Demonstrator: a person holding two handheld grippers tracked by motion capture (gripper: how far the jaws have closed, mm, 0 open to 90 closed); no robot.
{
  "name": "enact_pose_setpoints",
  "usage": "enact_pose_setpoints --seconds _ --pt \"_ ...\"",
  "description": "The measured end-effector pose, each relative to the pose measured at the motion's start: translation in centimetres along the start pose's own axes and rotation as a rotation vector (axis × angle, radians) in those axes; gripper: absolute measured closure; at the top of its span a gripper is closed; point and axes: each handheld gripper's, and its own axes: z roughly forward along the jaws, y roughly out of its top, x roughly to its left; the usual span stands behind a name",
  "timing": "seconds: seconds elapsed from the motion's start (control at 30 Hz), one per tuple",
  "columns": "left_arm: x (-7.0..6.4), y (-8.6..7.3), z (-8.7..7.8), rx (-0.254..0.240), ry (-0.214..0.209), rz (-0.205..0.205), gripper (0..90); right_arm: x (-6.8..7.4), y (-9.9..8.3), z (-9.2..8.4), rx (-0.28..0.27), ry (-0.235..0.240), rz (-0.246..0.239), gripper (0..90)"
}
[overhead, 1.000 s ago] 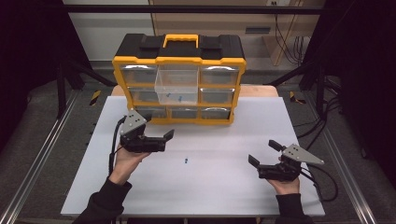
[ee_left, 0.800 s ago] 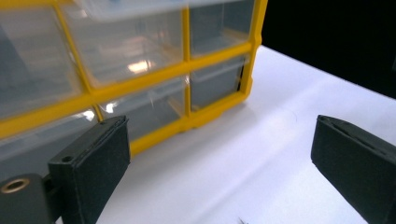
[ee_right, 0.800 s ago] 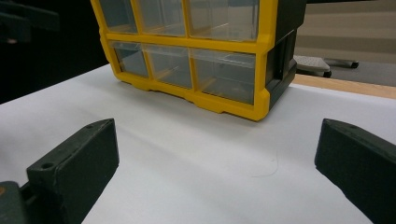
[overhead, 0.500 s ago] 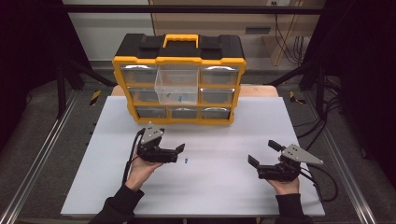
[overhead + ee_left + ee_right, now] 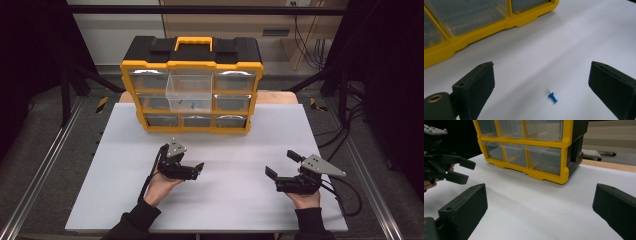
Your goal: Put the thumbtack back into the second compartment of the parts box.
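Item: blue push pin (image 5: 552, 97), lying flat on the tabletop (image 5: 564, 45) between the wide-open, empty left gripper (image 5: 544, 82); risk: skidded aside if clipped off-centre.

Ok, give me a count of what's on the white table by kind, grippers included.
Grippers: 2, the left gripper and the right gripper, both open.
Drawer organisers: 1, the yellow and black organiser, with one clear drawer pulled out.
Push pins on the table: 1, the blue push pin.
Total: 4.
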Motion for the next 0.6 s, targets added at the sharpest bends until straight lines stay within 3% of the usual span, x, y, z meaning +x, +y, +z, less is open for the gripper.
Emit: enact_pose_setpoints --seconds 0.27,0.6 --pt "-0.4 -1.0 1.4 0.053 0.007 -0.025 14.2 -0.1 0.0 0.0 0.0 -0.001 -0.005 0.6" --pt "-0.9 -2.0 2.5 0.108 0.016 -0.022 27.8 -0.1 0.0 0.0 -0.005 0.0 -0.006 0.6"
